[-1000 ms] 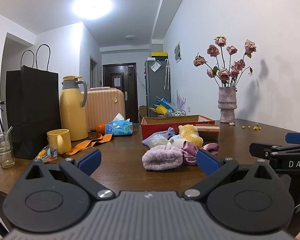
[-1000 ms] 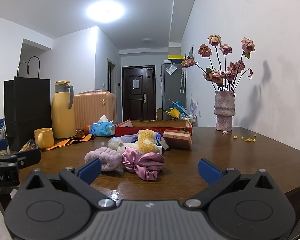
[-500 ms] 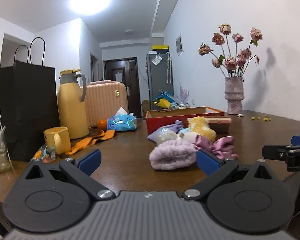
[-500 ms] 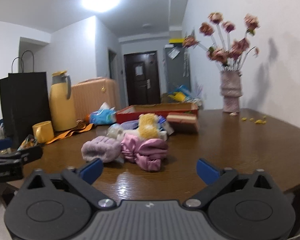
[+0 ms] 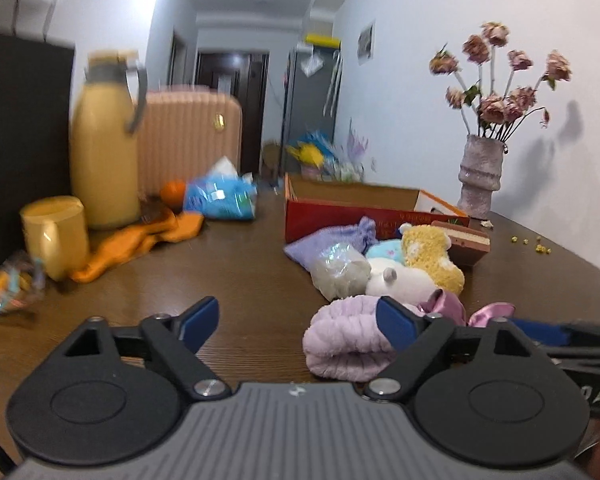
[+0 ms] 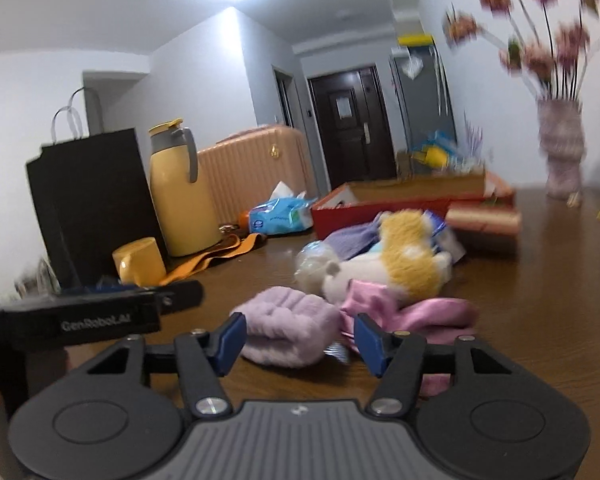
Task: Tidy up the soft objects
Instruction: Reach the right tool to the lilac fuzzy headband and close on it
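Observation:
A pile of soft things lies on the brown table [image 5: 240, 280]: a lilac fluffy roll [image 5: 344, 340] [image 6: 292, 320], a pink satin scrunchie [image 6: 420, 312] [image 5: 448, 304], a yellow plush toy [image 5: 432, 252] [image 6: 408, 248], a white plush [image 5: 400, 280], a lavender knit pouch [image 5: 332, 236]. A red cardboard box [image 5: 352, 204] [image 6: 400, 204] stands behind them. My left gripper [image 5: 296, 316] is open and empty, just left of the lilac roll. My right gripper [image 6: 300, 340] is open, with the lilac roll between its fingers, untouched as far as I can tell.
On the left stand a black paper bag [image 6: 88, 200], a yellow thermos [image 5: 104, 148], a yellow mug [image 5: 56, 232], an orange strap [image 5: 140, 240] and a blue tissue pack [image 5: 220, 196]. A vase of dried roses [image 5: 480, 176] stands far right. A brown block [image 5: 468, 244] lies by the box.
Both grippers have moved forward and down toward the pile. The right gripper now straddles the lilac roll and its fingers stand closer together. The left gripper has turned slightly left.

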Demonstrator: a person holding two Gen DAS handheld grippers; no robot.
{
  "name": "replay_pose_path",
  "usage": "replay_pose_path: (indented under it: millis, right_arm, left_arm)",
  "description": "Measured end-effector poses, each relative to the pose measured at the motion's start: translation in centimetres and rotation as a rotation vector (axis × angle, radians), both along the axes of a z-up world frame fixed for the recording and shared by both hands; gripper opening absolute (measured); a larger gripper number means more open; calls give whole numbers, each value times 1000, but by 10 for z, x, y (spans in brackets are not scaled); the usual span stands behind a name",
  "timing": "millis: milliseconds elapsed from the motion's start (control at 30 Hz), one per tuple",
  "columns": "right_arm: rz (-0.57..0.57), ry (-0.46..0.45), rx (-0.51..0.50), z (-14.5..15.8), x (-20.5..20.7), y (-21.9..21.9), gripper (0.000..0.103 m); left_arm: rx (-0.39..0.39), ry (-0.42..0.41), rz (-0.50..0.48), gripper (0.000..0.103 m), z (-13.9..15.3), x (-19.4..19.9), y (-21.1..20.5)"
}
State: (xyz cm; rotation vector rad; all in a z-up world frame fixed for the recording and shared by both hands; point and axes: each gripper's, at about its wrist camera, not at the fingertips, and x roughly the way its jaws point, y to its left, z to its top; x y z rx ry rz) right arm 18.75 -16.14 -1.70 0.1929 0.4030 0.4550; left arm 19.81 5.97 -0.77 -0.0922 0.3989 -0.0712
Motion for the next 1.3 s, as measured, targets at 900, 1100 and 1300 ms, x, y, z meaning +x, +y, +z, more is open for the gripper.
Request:
replay_pose_path:
  millis: [900, 1100, 1300]
  right_arm:
    - [-22, 233, 52, -24, 30, -4, 15]
    - [-37, 207, 67, -17, -1, -25, 14]
    - [-47, 162, 89, -4, -10, -40, 14]
  left_arm:
    - [-144, 218, -180, 22, -27, 9, -20]
    - [-166, 198, -194, 7, -21, -18, -32]
    - [-137, 108, -211, 5, 2, -31, -45]
